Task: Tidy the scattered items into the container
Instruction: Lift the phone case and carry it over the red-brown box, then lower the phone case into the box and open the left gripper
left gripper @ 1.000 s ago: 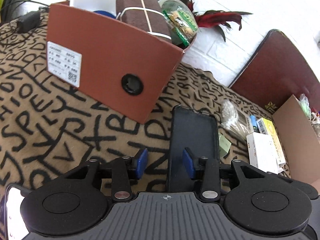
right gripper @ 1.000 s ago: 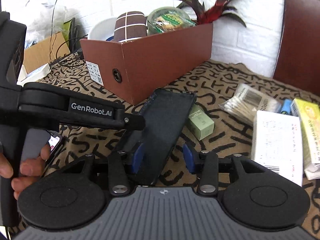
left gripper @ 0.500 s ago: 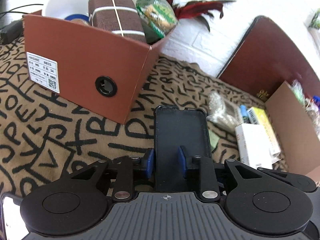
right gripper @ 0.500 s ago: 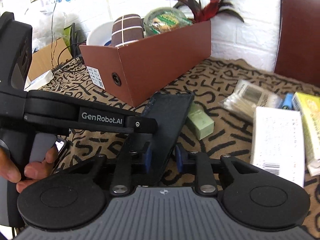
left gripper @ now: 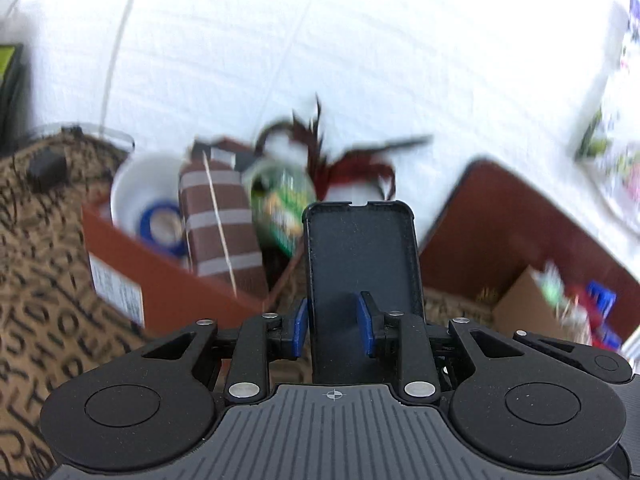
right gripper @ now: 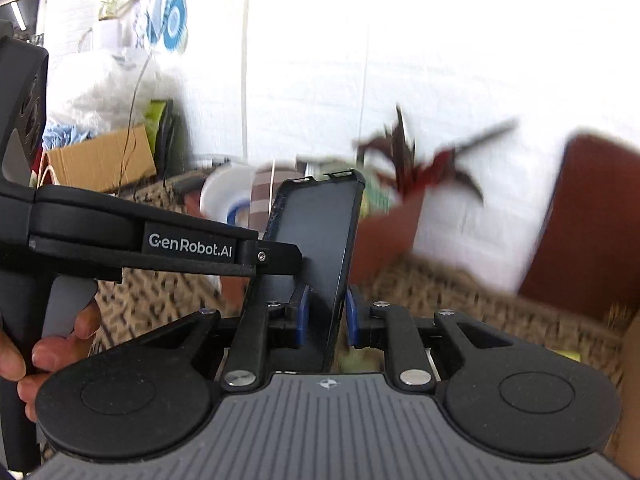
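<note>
Both grippers, left gripper [left gripper: 332,330] and right gripper [right gripper: 326,316], clamp phone case [left gripper: 362,264] short of brown box [left gripper: 168,280]; next carry over, release.

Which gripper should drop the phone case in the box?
Left, probably. Both the left gripper and right gripper clamp the phone case, but the left sits nearer the box.

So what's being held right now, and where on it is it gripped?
The black phone case, by both grippers: the left gripper and right gripper each pinch its near end, close to one long edge.
</note>
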The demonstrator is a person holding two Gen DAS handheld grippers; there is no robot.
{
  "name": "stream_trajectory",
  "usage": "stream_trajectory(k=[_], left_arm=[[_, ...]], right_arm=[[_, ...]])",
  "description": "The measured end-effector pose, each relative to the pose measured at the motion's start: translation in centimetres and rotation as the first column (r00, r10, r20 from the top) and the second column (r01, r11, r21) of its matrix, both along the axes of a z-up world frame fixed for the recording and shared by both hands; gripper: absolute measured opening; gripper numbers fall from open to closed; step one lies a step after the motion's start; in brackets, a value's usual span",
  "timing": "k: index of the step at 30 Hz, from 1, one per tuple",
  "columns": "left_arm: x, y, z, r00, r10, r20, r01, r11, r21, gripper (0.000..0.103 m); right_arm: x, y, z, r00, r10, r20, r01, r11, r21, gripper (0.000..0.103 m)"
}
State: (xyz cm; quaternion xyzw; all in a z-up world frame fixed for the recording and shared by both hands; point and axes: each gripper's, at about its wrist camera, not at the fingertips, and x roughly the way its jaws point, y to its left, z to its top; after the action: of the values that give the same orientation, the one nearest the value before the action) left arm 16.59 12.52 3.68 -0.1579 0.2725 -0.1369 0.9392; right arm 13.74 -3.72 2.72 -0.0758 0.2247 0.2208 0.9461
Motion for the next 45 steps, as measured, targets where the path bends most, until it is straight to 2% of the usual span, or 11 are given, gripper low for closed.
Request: stream_trajectory(k=[7, 13, 17, 24, 26, 27, 30, 36, 39, 41, 45], left_arm=[[3.7, 1.5, 5.0, 0.995, 0.063, 0.074, -0.061, 0.998, -0.030, 0.029], [7.7, 2.3, 6.9, 0.989, 0.099, 0.108, -0.094, 0.994, -0.046, 0.030], [11.2, 3.2, 6.6, 0.989, 0.129, 0.078, -0.124, 0.990, -0.067, 0.030], [16.3, 5.0, 3.3, 0.985, 0.170, -0.007, -0.170, 0.984, -0.055, 0.033], [17.7, 5.4, 2.3, 0.985, 0.167, -0.047, -0.170, 0.984, -0.054, 0.044], [18.4, 5.5, 1.7, 0.985, 0.159, -0.072, -0.163, 0.985, -0.057, 0.045], [19.2, 6.1, 0.3, 0.980, 0.168, -0.108, -0.175, 0.983, -0.063, 0.064], [19.3, 7.4, -0.1, 0.984, 0.161, -0.077, -0.169, 0.980, -0.108, 0.069], [18.8, 7.2, 0.3, 0.985, 0.167, -0.047, -0.171, 0.980, -0.097, 0.081], [18.2, 7.0, 0.6, 0.983, 0.180, -0.025, -0.181, 0.979, -0.089, 0.090], [17.8, 7.4, 0.9, 0.981, 0.192, -0.026, -0.193, 0.977, -0.094, 0.091]], right_arm=[[3.8, 1.9, 4.3, 0.992, 0.031, 0.118, -0.025, 0.998, -0.052, 0.022], [8.3, 3.5, 7.0, 0.981, 0.062, 0.182, -0.042, 0.993, -0.110, 0.022], [11.6, 5.1, 6.5, 0.980, 0.091, 0.175, -0.064, 0.986, -0.157, 0.022], [16.5, 8.1, 3.6, 0.984, 0.132, 0.117, -0.108, 0.975, -0.193, 0.022], [17.8, 8.6, 2.5, 0.986, 0.145, 0.085, -0.125, 0.971, -0.203, 0.023], [18.3, 8.9, 1.9, 0.986, 0.151, 0.072, -0.133, 0.967, -0.216, 0.025], [19.0, 9.2, 0.1, 0.986, 0.149, 0.070, -0.126, 0.958, -0.259, 0.039], [19.6, 8.1, -0.4, 0.990, 0.125, 0.064, -0.110, 0.974, -0.199, 0.060], [19.3, 8.1, -0.1, 0.989, 0.124, 0.077, -0.106, 0.974, -0.200, 0.065], [19.0, 8.0, 0.0, 0.989, 0.117, 0.093, -0.096, 0.975, -0.199, 0.077], [18.6, 7.8, 0.3, 0.989, 0.102, 0.109, -0.080, 0.978, -0.195, 0.080]])
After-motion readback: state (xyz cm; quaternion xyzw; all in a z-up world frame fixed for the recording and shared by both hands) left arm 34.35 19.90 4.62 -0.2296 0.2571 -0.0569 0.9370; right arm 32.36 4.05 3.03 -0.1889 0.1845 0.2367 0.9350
